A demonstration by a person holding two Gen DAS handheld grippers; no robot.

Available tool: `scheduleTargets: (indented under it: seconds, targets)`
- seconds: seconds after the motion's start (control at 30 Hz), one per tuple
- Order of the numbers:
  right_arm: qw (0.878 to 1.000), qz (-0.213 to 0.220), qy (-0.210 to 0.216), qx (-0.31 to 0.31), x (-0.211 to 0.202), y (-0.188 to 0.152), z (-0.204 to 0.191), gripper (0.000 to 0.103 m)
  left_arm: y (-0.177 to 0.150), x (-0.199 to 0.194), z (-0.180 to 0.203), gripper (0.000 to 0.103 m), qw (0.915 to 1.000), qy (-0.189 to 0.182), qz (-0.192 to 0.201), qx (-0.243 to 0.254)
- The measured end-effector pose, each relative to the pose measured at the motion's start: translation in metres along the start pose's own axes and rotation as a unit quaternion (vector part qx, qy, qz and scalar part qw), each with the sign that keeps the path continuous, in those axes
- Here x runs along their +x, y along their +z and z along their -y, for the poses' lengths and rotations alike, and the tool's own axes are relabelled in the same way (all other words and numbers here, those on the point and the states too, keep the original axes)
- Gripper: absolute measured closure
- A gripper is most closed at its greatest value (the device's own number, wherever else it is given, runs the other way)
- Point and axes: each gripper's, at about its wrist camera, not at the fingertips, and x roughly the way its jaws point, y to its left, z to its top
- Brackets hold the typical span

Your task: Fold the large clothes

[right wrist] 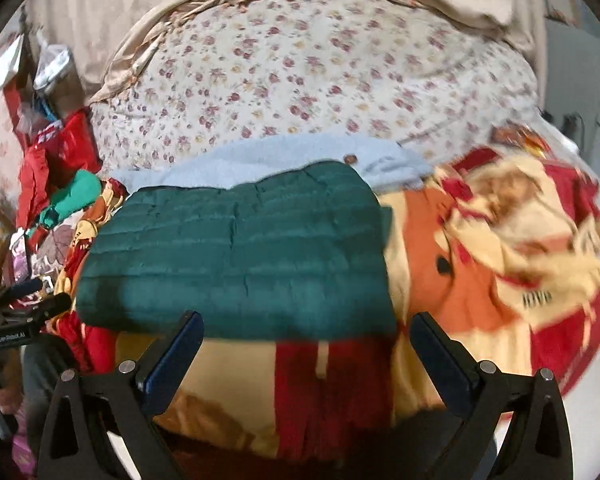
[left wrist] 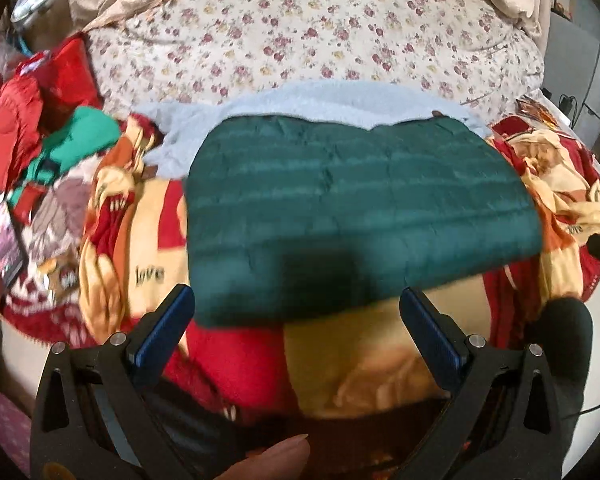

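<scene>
A dark green quilted jacket (left wrist: pixel 356 208) lies folded into a flat rectangle on the bed, and the right wrist view shows the same jacket (right wrist: pixel 240 256) left of centre. A pale blue fleece garment (left wrist: pixel 300 108) lies under and behind it; the fleece (right wrist: pixel 260 156) pokes out past the jacket's far edge. My left gripper (left wrist: pixel 296 304) is open just in front of the jacket's near edge, nothing between its blue pads. My right gripper (right wrist: pixel 308 328) is open too, at the jacket's near right corner, holding nothing.
A red, yellow and orange cartoon blanket (right wrist: pixel 500 248) covers the bed under the jacket. A floral quilt (left wrist: pixel 320 28) is heaped behind. Red and green clothes (left wrist: pixel 48 132) pile up at the left. The other gripper (right wrist: pixel 24 312) shows at the left edge of the right wrist view.
</scene>
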Motion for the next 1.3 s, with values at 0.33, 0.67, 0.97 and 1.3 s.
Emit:
scheduleTargets:
  seconds: [0.33, 0.67, 0.97, 1.3]
  targets:
    - [1.0, 0.005, 0.009, -0.021, -0.051, -0.042, -0.016, 0.0, -0.035, -0.044, 0.007, 0.0, 0.9992, -0.014, 0.022, -0.029]
    - [0.999, 0.017, 0.005, -0.043, -0.058, -0.043, -0.031, 0.0, -0.037, -0.063, 0.012, 0.0, 0.9982, -0.017, 0.042, -0.04]
    - [0.999, 0.018, 0.009, -0.037, -0.059, -0.045, -0.029, 0.0, -0.041, -0.061, 0.019, 0.0, 0.9987, -0.015, 0.036, -0.033]
    - [0.999, 0.013, 0.018, -0.03, -0.054, -0.049, -0.027, 0.0, -0.042, -0.053, 0.023, 0.0, 0.9992, -0.017, 0.024, -0.027]
